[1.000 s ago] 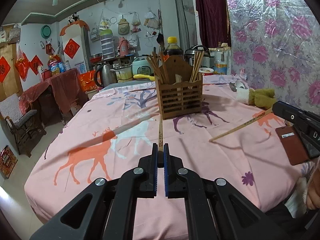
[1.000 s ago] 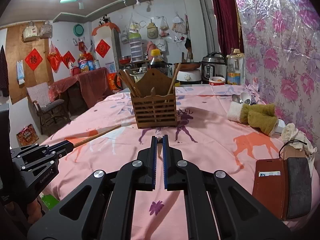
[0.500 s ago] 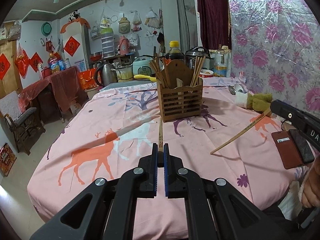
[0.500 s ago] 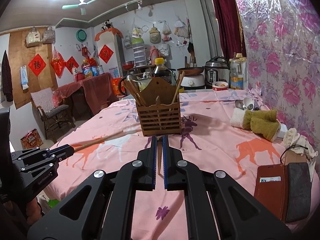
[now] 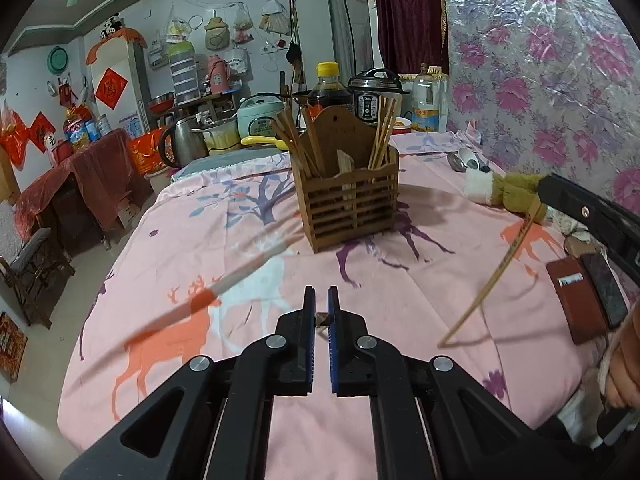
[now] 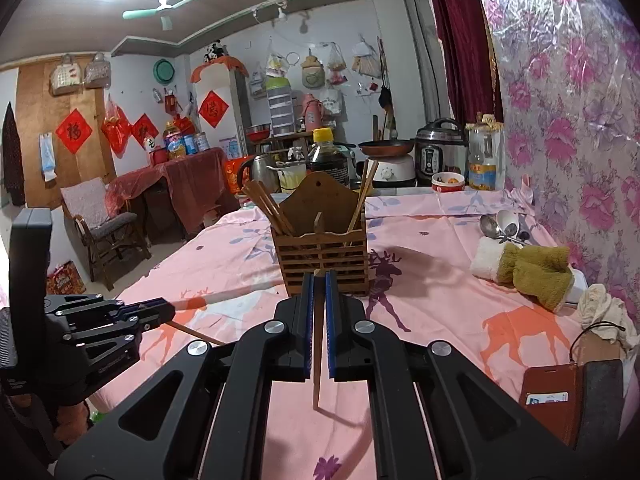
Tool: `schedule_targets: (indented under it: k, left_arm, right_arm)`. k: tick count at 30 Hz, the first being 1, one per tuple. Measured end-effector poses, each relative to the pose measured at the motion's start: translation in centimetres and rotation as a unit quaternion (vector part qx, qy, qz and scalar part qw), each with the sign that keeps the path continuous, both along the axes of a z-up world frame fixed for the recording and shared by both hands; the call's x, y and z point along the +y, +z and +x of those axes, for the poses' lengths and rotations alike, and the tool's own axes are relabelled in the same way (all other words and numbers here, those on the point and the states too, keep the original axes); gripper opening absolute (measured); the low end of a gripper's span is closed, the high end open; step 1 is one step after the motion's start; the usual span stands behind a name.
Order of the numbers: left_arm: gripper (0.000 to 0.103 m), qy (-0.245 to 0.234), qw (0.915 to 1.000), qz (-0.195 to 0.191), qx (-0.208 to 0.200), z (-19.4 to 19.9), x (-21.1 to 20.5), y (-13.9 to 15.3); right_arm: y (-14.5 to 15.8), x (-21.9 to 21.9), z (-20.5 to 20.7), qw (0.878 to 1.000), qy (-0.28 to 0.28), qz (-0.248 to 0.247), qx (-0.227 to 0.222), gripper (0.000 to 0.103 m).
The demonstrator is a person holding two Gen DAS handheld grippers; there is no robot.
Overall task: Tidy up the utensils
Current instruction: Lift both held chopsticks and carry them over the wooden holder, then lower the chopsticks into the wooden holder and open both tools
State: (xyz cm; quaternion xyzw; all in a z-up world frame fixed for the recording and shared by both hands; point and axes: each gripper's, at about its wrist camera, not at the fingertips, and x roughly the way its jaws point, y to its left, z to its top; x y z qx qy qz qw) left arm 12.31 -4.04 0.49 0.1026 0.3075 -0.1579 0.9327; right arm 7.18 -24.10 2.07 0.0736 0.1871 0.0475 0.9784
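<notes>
While both tongs (image 5: pixel 321 300) (image 6: pixel 319 280) seemingly clamp chopsticks (image 6: pixel 318 344), holder (image 6: pixel 323 256) stands ahead.

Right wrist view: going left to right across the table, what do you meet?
Left tool → wooden utensil holder → spoons → olive-and-white plush cloth → brown wallet, all on the pink tablecloth.

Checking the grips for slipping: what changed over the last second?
The right chopstick pivoted in the right tool, its tip swinging down towards the tablecloth. The left chopstick likewise tipped from pointing at the chopstick holder to slanting down from the left tool. Both tools stay shut on them; holder unmoved.
</notes>
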Motion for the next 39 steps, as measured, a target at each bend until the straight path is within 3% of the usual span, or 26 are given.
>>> schedule_targets:
  k: [7,11,16,21,26,32,39]
  left_arm:
    - [0.006,0.007,0.9997,-0.016,0.015,3.0,-0.2,0.0]
    - [0.006,-0.004,0.9994,-0.027,0.021,4.3,-0.3,1.3]
    - [0.006,-0.018,0.9989,-0.043,0.004,6.3,-1.2,4.8]
    - [0.006,-0.032,0.9958,-0.072,-0.047,8.3,-2.6,10.4]
    - [0.006,-0.035,0.9909,-0.098,-0.085,11.2,-4.1,14.0]
    - [0.006,-0.014,0.9907,-0.113,-0.075,16.2,-4.9,13.3]
    - [0.006,0.000,0.9928,-0.113,-0.041,20.2,-4.7,9.3]
  right_arm:
    - [-1.1,-0.3,1.5,1.000,-0.004,0.005,0.020,0.007]
    - [-0.2,-0.7,2.6,1.000,0.000,0.012,0.021,0.006]
    - [2.7,-0.7,4.9,1.000,-0.005,0.008,-0.006,0.006]
    - [6.9,-0.5,7.9,0.998,-0.023,-0.010,-0.053,0.006]
    - [11.2,-1.1,12.2,0.994,-0.052,-0.005,-0.099,0.006]
    - [11.5,-1.0,16.8,0.992,-0.072,-0.001,-0.107,0.006]
    - [7.9,-0.3,20.7,0.995,-0.073,-0.008,-0.073,0.006]
